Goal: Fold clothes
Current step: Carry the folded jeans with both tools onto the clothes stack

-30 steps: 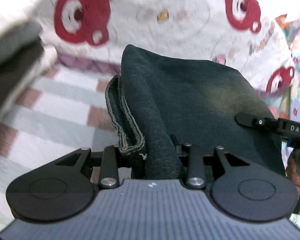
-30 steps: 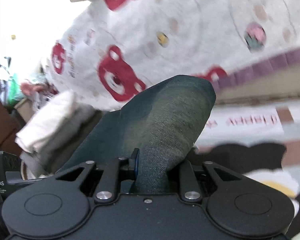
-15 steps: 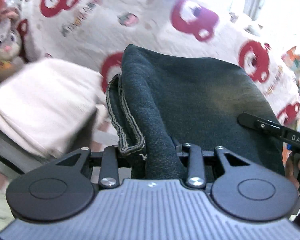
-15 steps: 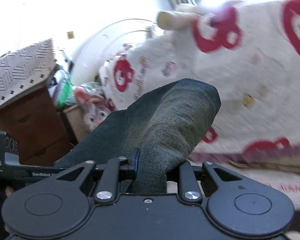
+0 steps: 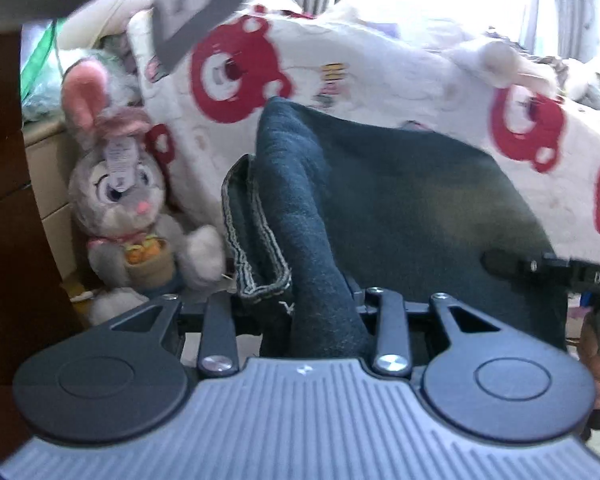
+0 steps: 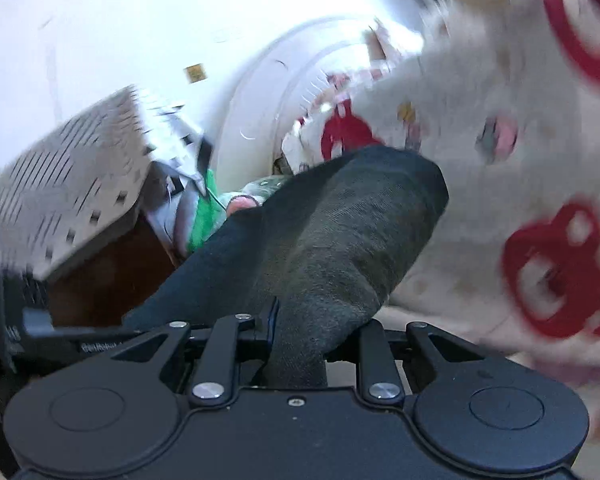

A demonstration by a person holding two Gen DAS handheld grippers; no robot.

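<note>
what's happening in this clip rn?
A person holds a gripper in each hand, and both are clamped on one dark folded garment. The left gripper pinches the hemmed end, the right gripper the other end. The garment hangs between them in front of a bear-print blanket, with a plush rabbit at the left.

Your left hand-held gripper (image 5: pixel 312 312) has a ribbed grey housing, black linkage arms and silver screws; your right hand-held gripper (image 6: pixel 312 340) is all black.
</note>
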